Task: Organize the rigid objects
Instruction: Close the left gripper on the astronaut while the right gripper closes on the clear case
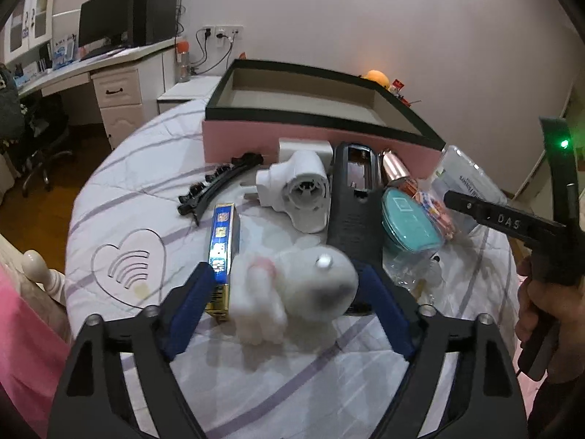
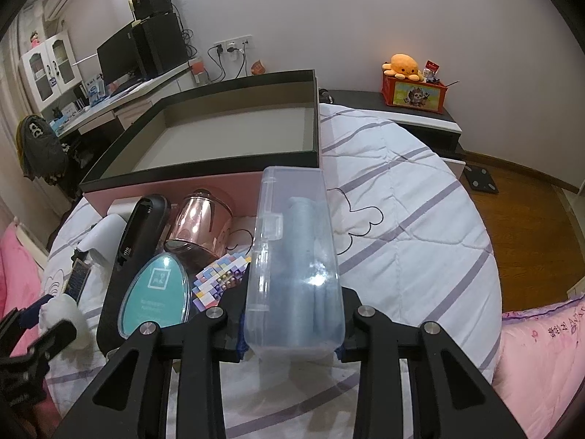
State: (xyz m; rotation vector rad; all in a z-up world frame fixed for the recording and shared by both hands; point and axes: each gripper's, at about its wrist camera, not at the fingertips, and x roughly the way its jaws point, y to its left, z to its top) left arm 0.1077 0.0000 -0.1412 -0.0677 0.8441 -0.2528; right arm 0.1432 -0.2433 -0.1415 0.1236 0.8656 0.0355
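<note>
My left gripper stands wide around a white plush toy on the bedspread. Its right blue pad touches the toy's side, and a narrow gap shows at the left pad. My right gripper is shut on a clear plastic case with grey-blue items inside, holding it tilted up in front of the pink box with a black rim. That box is open and bare inside. A black device, a teal oval case and a white plug adapter lie before the box.
A blue carton lies left of the plush, with a black hair clip beyond it. A rose-gold bottle and a colourful block figure sit by the box wall. A person's hand grips the right tool. A desk stands far left.
</note>
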